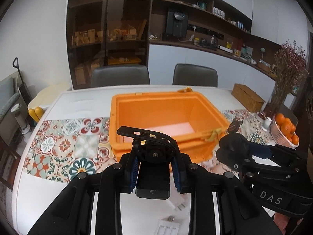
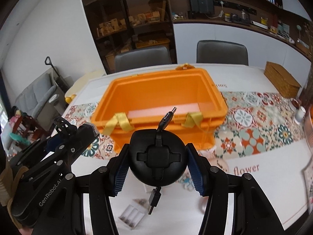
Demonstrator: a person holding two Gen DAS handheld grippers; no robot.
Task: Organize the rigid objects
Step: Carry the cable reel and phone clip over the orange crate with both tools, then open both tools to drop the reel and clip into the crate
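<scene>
An open orange storage box (image 1: 156,105) stands on the table; it also shows in the right wrist view (image 2: 160,90), with yellow straps on its near wall. My left gripper (image 1: 155,173) is shut on a black camera mount (image 1: 154,156), held above the table just before the box. My right gripper (image 2: 157,173) is shut on a round black cable reel (image 2: 158,158) with USB plugs sticking out, also held before the box. The right gripper shows in the left wrist view (image 1: 232,146). The left gripper shows in the right wrist view (image 2: 78,135).
A white battery case (image 2: 131,215) and a white plug adapter (image 1: 176,203) lie on the table below the grippers. A wicker box (image 1: 247,97), dried flowers (image 1: 287,74) and a bowl of oranges (image 1: 285,131) stand at the right. Two chairs stand behind the table.
</scene>
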